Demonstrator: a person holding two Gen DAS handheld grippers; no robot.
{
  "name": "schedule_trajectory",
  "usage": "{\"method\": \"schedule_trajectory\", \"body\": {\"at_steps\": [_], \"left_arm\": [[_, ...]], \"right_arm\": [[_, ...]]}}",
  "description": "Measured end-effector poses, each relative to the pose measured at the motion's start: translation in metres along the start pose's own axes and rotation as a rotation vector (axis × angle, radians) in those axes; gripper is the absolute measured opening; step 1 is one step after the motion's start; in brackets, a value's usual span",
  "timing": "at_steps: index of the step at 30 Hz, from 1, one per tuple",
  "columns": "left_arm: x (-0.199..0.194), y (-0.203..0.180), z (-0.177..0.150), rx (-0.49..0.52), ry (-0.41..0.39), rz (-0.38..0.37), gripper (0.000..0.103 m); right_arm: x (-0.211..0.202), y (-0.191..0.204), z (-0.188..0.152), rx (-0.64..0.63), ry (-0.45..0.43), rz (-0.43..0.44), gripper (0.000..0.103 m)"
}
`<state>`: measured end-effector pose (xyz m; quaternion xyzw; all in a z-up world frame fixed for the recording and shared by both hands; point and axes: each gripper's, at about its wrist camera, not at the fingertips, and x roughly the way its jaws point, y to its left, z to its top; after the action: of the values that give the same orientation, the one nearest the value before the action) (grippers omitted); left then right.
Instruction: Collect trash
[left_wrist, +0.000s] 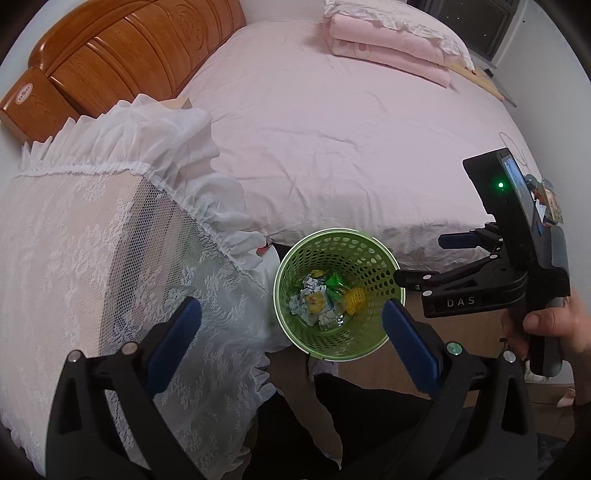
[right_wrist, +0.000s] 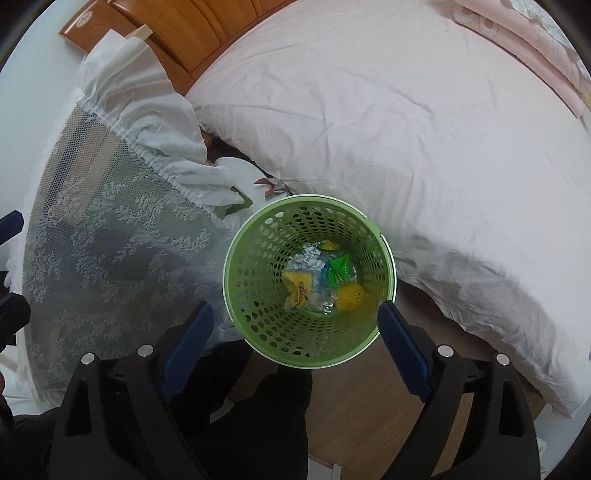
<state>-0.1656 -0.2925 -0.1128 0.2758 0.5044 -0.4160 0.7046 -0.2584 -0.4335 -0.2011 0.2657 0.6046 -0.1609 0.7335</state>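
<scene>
Both my grippers hang empty with blue rubbery pads spread wide: the right gripper (right_wrist: 295, 325) straddles the round, perforated green plastic basket (right_wrist: 258, 317) at lower centre, the left gripper (left_wrist: 291, 321) beside it. Crumpled foil and glossy wrappers (right_wrist: 314, 273) lie at its bottom. White lace cloth (right_wrist: 110, 251) drapes left, a wrinkled pale pink sheet (right_wrist: 424, 129) spreads upper right.

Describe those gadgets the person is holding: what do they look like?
Each claw is black plastic with two arms ending in flat blue pads and silver rivets at the joints. The right claw has "DAS" in pale letters on its body, a small screen on top and a glowing green light.
</scene>
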Motion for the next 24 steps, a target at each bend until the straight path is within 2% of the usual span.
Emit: {"method": "schedule_trajectory", "body": {"at_steps": [6,10,14,16,24], "left_arm": [[-0.013,0.018,0.000,-0.074,-0.037,0.028,0.094],[-0.039,0.051,-0.006,-0.199,-0.089,0.066,0.094],[-0.080,0.096,-0.019,-0.343,-0.165,0.163,0.094],[-0.101,0.120,-0.028,-0.417,-0.198,0.219,0.094],[-0.173,0.190,-0.068,-0.658,-0.320,0.409,0.094]], "right_arm": [[-0.011,0.010,0.013,0.009,-0.018,-0.026,0.096],[-0.035,0.038,0.033,-0.050,-0.082,-0.030,0.096],[-0.068,0.094,0.058,-0.179,-0.171,-0.002,0.101],[-0.086,0.132,0.070,-0.256,-0.212,0.057,0.101],[-0.137,0.245,0.098,-0.436,-0.324,0.191,0.101]]}}
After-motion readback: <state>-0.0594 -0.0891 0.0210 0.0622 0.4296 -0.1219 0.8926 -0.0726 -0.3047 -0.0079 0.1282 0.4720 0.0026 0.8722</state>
